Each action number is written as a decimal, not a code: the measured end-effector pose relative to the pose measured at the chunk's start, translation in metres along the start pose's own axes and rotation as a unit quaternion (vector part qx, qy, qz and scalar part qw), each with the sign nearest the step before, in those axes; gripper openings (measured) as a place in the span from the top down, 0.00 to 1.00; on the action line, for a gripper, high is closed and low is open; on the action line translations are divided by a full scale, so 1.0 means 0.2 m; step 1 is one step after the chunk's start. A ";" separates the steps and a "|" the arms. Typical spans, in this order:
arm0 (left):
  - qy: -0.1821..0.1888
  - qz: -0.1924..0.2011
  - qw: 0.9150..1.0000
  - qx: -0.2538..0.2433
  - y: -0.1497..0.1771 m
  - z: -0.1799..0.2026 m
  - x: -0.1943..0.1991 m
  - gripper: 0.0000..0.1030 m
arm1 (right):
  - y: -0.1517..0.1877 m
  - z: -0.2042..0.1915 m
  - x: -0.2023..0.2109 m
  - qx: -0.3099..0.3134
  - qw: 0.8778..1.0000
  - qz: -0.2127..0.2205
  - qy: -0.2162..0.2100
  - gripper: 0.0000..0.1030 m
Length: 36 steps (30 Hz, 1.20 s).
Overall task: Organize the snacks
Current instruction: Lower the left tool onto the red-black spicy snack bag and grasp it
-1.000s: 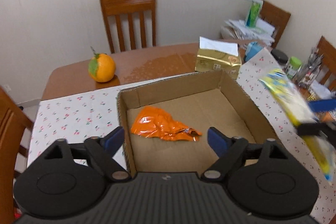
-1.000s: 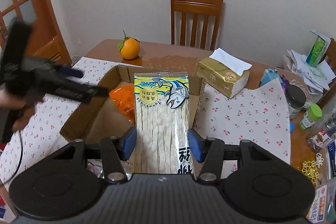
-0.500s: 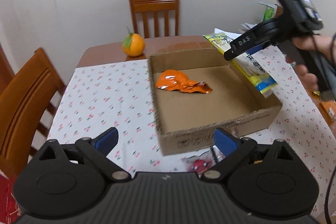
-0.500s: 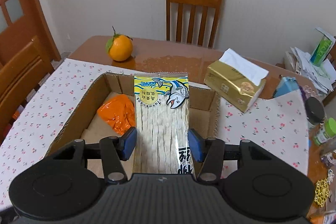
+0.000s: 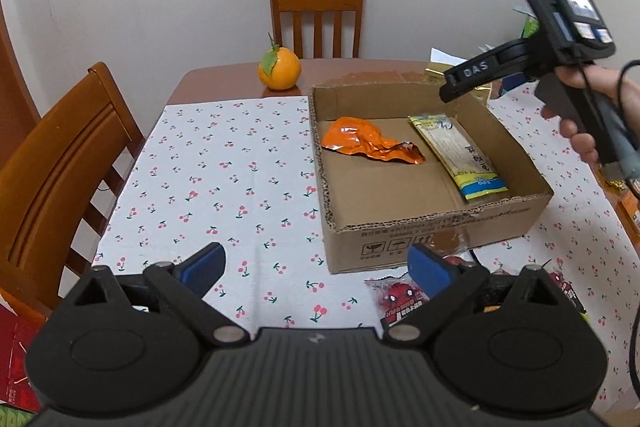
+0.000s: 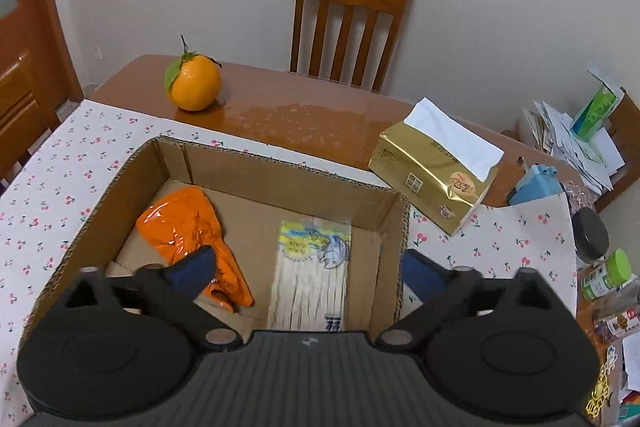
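Note:
A brown cardboard box [image 5: 436, 231] [image 6: 280, 167] stands on the cherry-print tablecloth. Inside lie a crumpled orange snack bag [image 5: 368, 141] [image 6: 188, 223] on the left and a yellow fish-strip packet [image 5: 460, 155] [image 6: 312, 275] on the right. My right gripper [image 6: 308, 273] is open and empty, hovering above the box over the fish packet; its body also shows in the left wrist view [image 5: 560, 35]. My left gripper [image 5: 316, 267] is open and empty, low over the cloth in front of the box. Red snack packets [image 5: 396, 299] lie by its right finger.
An orange with a leaf [image 5: 279, 69] [image 6: 193, 87] sits on the bare wood behind the box. A gold tissue pack [image 6: 436, 175], a blue carton [image 6: 536, 185] and jars [image 6: 604, 273] crowd the right side. Wooden chairs [image 5: 316, 17] [image 5: 60, 163] stand at the far and left edges.
My right gripper opened and let go of the fish-strip packet, which now lies in the box. My left gripper drew back and to the left, away from the box.

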State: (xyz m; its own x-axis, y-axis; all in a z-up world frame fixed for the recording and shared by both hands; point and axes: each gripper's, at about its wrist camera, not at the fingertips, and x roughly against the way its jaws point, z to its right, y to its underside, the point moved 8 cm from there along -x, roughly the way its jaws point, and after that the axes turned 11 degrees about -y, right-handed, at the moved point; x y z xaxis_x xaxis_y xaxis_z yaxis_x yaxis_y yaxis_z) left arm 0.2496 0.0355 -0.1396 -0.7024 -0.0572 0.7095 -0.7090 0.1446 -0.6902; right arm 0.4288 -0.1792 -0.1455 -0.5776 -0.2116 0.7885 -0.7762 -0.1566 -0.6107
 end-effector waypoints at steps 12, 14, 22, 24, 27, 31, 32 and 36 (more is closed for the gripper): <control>0.017 -0.014 0.999 -0.024 0.04 0.09 -0.01 0.05 | 0.31 0.00 0.32 -0.006 1.000 0.002 -0.002 0.00; 0.016 -0.019 0.999 -0.029 0.07 0.11 -0.01 0.05 | 0.39 0.01 0.35 -0.010 1.000 0.000 0.006 0.00; 0.017 -0.063 0.997 -0.037 0.21 0.15 -0.10 0.05 | 0.80 0.07 0.42 -0.055 0.997 -0.038 0.038 0.00; 0.020 -0.071 0.997 -0.039 0.24 0.17 -0.12 0.05 | 0.91 0.08 0.43 -0.066 0.996 -0.055 0.036 0.00; 0.024 -0.080 0.996 -0.039 0.25 0.20 -0.16 0.05 | 1.04 0.07 0.44 -0.073 0.994 -0.076 0.029 0.00; 0.025 -0.086 0.995 -0.043 0.25 0.25 -0.21 0.05 | 1.14 0.06 0.44 -0.078 0.992 -0.097 0.021 0.00; 0.028 -0.088 0.995 -0.042 0.25 0.26 -0.23 0.05 | 1.17 0.05 0.45 -0.081 0.991 -0.101 0.017 0.00; 0.028 -0.094 0.994 -0.047 0.24 0.31 -0.29 0.05 | 1.21 -0.03 0.44 -0.083 0.991 -0.108 -0.016 0.00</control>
State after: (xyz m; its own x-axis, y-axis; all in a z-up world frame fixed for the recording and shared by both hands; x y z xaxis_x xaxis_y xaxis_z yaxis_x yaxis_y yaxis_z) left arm 0.2517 -0.0153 -0.2231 -0.5518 -0.0370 0.8331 -0.8164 0.2276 -0.5307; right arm 0.1895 -0.2306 -0.2229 -0.3870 -0.2218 0.8950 -0.9133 -0.0413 -0.4052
